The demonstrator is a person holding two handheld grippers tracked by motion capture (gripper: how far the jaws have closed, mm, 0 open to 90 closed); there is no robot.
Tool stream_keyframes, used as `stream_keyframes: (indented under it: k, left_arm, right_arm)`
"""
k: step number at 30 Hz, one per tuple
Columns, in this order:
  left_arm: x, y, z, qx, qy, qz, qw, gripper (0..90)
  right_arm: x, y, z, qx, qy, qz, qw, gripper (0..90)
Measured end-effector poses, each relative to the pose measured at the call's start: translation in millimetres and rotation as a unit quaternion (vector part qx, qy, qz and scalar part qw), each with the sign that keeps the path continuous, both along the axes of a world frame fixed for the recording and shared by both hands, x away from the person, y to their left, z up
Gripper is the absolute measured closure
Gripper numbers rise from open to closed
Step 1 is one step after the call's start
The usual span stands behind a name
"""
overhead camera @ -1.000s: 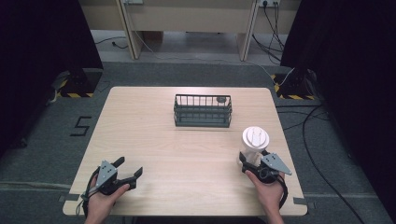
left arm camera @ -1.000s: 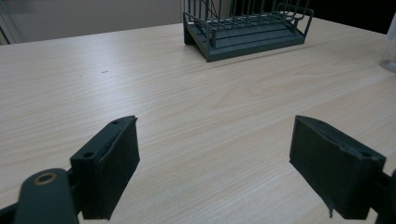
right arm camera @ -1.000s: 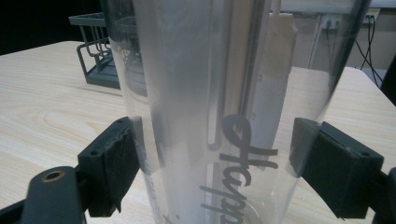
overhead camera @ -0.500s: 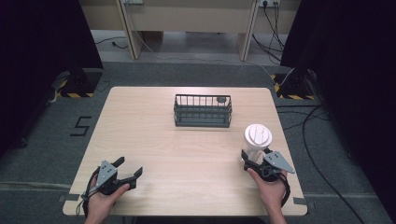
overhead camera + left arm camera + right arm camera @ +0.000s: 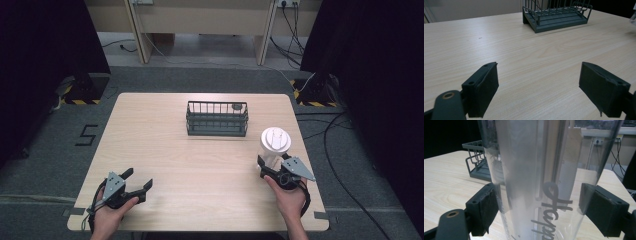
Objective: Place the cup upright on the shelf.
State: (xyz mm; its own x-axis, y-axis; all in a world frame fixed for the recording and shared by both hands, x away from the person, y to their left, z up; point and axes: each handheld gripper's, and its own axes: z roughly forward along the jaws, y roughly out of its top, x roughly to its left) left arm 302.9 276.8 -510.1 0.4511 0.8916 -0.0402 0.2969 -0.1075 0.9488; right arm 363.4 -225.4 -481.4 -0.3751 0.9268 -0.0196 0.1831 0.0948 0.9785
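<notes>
A clear plastic cup (image 5: 274, 145) with a white lid stands upright on the right side of the wooden table (image 5: 200, 160). My right gripper (image 5: 272, 165) is at its base, open, one jaw on each side. In the right gripper view the cup (image 5: 536, 182), with grey lettering, spans the whole gap of my right gripper (image 5: 539, 195). Both pads sit at or against its walls, and I cannot tell whether they press. My left gripper (image 5: 137, 178) rests open near the front left edge, and nothing lies between the jaws of the left gripper (image 5: 539, 75).
A dark grey wire basket (image 5: 217, 119) stands at the back middle of the table, with a small dark round thing (image 5: 236, 106) at its far right corner. The basket (image 5: 556, 15) lies ahead of the left gripper. Cables trail on the floor at right.
My right gripper has edged forward, so its jaws now flank the cup's base. The left gripper and the basket have not moved.
</notes>
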Motion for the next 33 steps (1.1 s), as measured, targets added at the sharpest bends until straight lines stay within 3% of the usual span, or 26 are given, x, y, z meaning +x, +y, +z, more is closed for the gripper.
stream_keyframes:
  k: [17, 33]
  left_arm:
    - [0.0, 0.3, 0.2, 0.0, -0.001, 0.001, 1.0, 15.4]
    - [0.0, 0.3, 0.4, -0.001, -0.001, 0.0, 1.0, 15.5]
  right_arm:
    - [12.9, 8.4, 17.7, 0.005, -0.012, 0.006, 0.9999, 18.4]
    - [29.5, 18.1, 28.6, 0.006, -0.009, 0.009, 0.9999, 18.4]
